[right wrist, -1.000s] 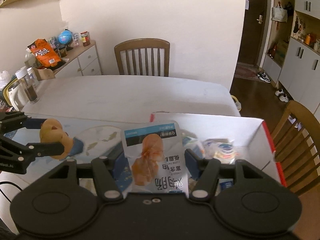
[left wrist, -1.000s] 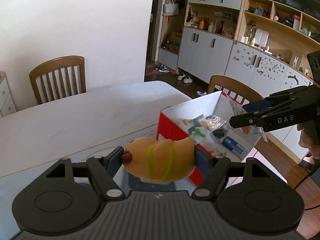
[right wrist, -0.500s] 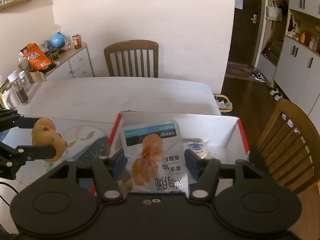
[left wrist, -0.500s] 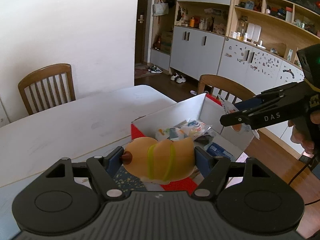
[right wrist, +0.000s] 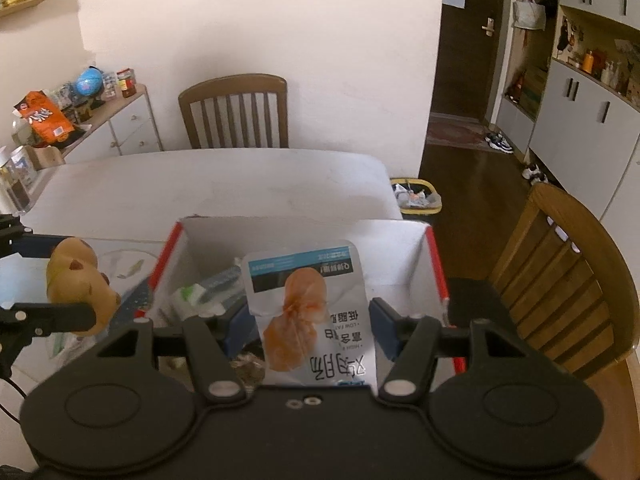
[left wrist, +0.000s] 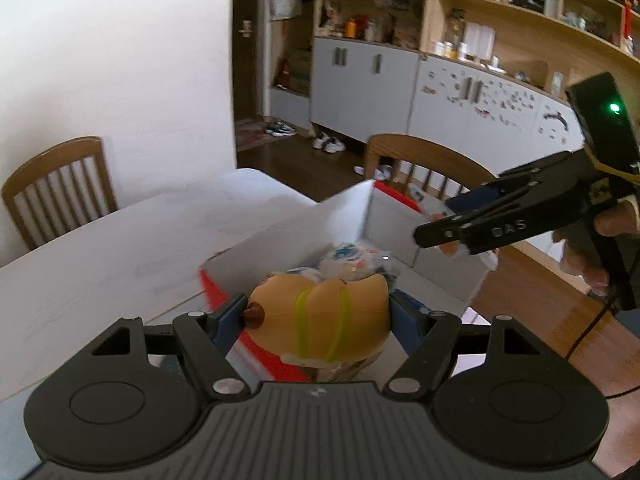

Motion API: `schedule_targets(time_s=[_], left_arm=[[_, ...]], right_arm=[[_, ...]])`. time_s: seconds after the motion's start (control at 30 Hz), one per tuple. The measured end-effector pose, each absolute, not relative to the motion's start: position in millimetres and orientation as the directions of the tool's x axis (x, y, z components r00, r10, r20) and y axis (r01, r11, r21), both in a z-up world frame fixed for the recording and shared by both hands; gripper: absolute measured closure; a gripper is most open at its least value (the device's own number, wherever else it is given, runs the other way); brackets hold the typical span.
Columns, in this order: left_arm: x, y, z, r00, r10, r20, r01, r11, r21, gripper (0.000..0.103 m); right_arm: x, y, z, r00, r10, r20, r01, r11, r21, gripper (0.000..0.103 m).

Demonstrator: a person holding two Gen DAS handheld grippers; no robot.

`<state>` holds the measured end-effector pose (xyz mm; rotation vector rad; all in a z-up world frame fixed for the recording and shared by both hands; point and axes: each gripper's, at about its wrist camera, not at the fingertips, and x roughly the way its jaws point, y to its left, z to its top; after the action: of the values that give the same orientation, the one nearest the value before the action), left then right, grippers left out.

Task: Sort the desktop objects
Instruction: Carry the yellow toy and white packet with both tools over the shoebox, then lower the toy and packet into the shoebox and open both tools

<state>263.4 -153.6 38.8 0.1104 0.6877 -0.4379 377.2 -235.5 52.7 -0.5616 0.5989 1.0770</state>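
My left gripper is shut on a tan toy dog with yellow-green bands and holds it over the near edge of the red and white box. The toy also shows at the left of the right wrist view. My right gripper is shut on a white snack packet with an orange picture, above the box. In the left wrist view the right gripper is above the box's right side. Several small packets lie in the box.
The box stands on a white table near its right edge. Wooden chairs stand at the far side and at the right. A side cabinet with jars and a snack bag is at the left. A bin is on the floor.
Both grippers have moved toward the box with their loads. The toy dog now hangs over the box's near edge, and the packet is over the box's inside.
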Motion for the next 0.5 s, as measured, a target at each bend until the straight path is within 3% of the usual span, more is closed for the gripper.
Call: schedule_targets(time_s=[0.5], left_arm=[[303.3,-227.9,-5.2,0.570,-0.375,-0.731,0.555,0.832,0.005,0.028]], right_arm=[[413.4,-230.4,17.6,0.321,0.570,-0.757,-0.922,0.371,-0.112,0.040]])
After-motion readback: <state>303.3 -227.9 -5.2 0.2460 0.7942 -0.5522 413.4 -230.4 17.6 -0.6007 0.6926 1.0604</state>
